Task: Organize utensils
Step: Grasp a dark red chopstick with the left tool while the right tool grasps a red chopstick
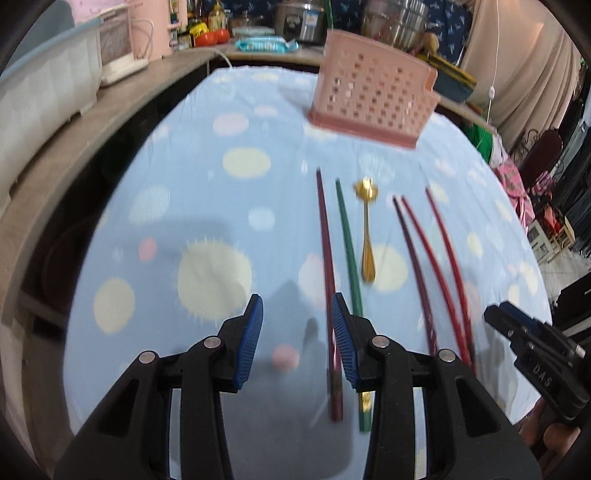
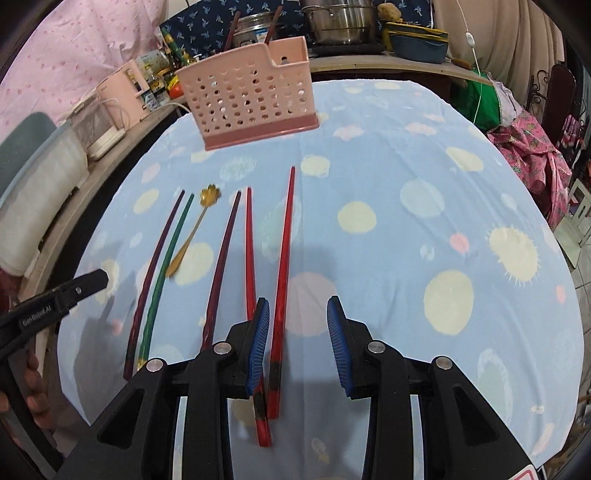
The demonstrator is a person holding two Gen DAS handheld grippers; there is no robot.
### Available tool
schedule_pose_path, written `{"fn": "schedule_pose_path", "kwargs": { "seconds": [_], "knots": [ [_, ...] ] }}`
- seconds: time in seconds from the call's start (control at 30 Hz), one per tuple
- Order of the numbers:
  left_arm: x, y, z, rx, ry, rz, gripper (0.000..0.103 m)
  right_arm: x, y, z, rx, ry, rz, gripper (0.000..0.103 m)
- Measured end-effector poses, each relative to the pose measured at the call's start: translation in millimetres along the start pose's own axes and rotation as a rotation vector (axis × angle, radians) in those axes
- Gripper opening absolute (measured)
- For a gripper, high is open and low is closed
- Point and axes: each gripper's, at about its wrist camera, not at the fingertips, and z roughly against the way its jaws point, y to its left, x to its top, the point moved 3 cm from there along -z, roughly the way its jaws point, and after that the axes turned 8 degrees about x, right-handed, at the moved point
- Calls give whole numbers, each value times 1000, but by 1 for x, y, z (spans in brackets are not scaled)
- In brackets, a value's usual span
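Observation:
A pink perforated utensil holder [image 1: 373,96] [image 2: 255,99] stands at the far side of the table. Several chopsticks lie in a row: a maroon one [image 1: 327,266] [image 2: 155,266], a green one [image 1: 349,258] [image 2: 166,266], a dark purple one [image 1: 413,266] [image 2: 221,258] and two red ones [image 1: 447,258] [image 2: 284,251]. A gold flower-headed spoon [image 1: 367,229] [image 2: 192,229] lies between them. My left gripper [image 1: 297,332] is open above the maroon chopstick's near end. My right gripper [image 2: 297,336] is open above a red chopstick's near end. Each gripper shows in the other's view [image 1: 517,332] [image 2: 74,291].
The table wears a light blue dotted cloth [image 2: 424,229]. A wooden shelf [image 1: 74,147] on the left holds a white bin and pink appliances. Pots [image 2: 340,22] and jars stand behind the table. Clothes [image 2: 528,155] hang at the right.

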Motion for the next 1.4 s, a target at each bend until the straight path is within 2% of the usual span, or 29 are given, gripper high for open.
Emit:
{"fn": "schedule_pose_path", "kwargs": {
  "seconds": [0.33, 0.6, 1.0, 1.4],
  "knots": [
    [-24, -5, -2, -10, 34, -17, 37, -15, 4, -5, -6, 32, 20, 30],
    [-35, -9, -3, -18, 52, -28, 37, -30, 0, -9, -24, 64, 24, 21],
    [-47, -14, 0, -42, 68, -43, 37, -44, -4, 1, -40, 57, 35, 14],
    [-54, -18, -4, -53, 74, -55, 33, -50, -6, 4, -39, 52, 30, 12]
  ]
}}
